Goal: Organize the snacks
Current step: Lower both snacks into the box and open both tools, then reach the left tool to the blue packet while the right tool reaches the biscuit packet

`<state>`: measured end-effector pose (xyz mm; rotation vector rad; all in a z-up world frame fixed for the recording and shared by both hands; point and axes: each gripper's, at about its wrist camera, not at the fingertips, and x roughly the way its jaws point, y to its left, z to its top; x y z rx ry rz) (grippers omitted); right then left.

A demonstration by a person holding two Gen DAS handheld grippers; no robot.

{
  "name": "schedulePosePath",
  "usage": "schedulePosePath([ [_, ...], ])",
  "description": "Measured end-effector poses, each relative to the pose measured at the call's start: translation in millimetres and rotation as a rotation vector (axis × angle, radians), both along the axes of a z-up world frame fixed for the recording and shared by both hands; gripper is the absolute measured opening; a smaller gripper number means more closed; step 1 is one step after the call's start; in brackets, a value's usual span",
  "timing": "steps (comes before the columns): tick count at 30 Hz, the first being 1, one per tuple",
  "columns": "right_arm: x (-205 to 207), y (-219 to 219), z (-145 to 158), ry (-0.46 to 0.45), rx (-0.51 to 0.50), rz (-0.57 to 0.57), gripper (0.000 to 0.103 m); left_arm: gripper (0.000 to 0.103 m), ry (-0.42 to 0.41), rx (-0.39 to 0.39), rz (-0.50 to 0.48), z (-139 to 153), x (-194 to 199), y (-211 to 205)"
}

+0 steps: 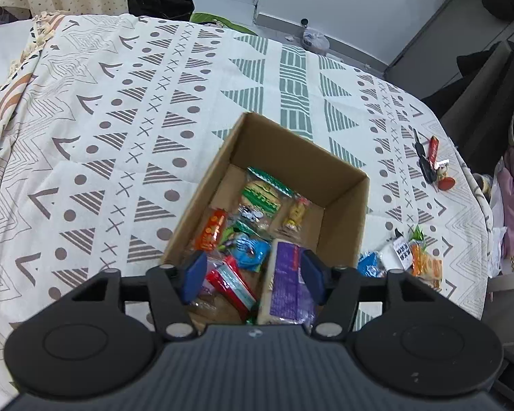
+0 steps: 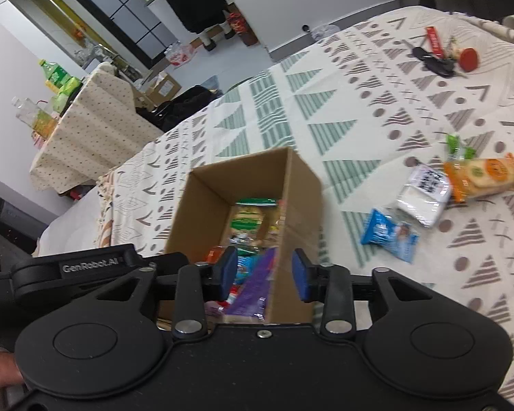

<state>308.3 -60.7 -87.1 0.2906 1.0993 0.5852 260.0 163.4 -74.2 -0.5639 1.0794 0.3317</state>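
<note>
Both the left gripper (image 1: 253, 275) and right gripper (image 2: 264, 275) gape empty; either could bump the brown cardboard box (image 1: 342, 202) crooked.

Light was even, bright and indoor, with soft shadows. Fisheye bending curved the edges of both views. The right wrist view was motion-blurred, especially the snacks (image 2: 425, 198).

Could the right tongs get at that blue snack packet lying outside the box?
Probably yes: the blue packet lies in the open on the cloth, right of the box; the right tongs are open and empty, nothing between.
</note>
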Motion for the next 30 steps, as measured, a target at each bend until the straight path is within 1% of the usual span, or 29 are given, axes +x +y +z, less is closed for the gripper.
schedulePosePath([
  [3,-1.7,-12.6,-0.7,-0.004,-0.013,-0.013,0.044,0.062,-0.001,-0.001,-0.012,0.9,0.1,-9.1],
  [7,-4.8,-30.6,-1.5,-0.008,-0.025,-0.035,0.048,0.070,-0.007,0.001,-0.028,3.3,-0.3,-23.3],
  [10,-6.1,-44.1,-1.5,-0.014,-0.030,-0.049,0.053,0.072,-0.012,0.003,-0.037,6.1,-1.1,-35.0],
  [12,-6.6,-53.5,-1.3,-0.017,-0.033,-0.059,0.060,0.073,-0.019,0.004,-0.048,9.1,-1.5,-43.7],
  [14,-6.9,-63.2,-1.0,-0.025,-0.037,-0.068,0.064,0.075,-0.026,0.003,-0.056,11.7,-1.4,-52.3],
  [18,-6.0,-82.9,-2.5,-0.031,-0.047,-0.087,0.069,0.077,-0.038,-0.007,-0.073,14.1,0.8,-70.8],
  [21,-4.5,-97.8,-4.4,-0.029,-0.049,-0.102,0.071,0.077,-0.045,-0.013,-0.094,13.8,3.8,-85.7],
  [26,1.1,-121.9,-8.0,-0.022,-0.045,-0.135,0.071,0.077,-0.045,-0.015,-0.123,11.5,11.7,-108.0],
  [30,7.8,-139.0,-11.8,-0.016,-0.037,-0.155,0.071,0.077,-0.047,0.009,-0.150,10.4,20.0,-124.5],
])
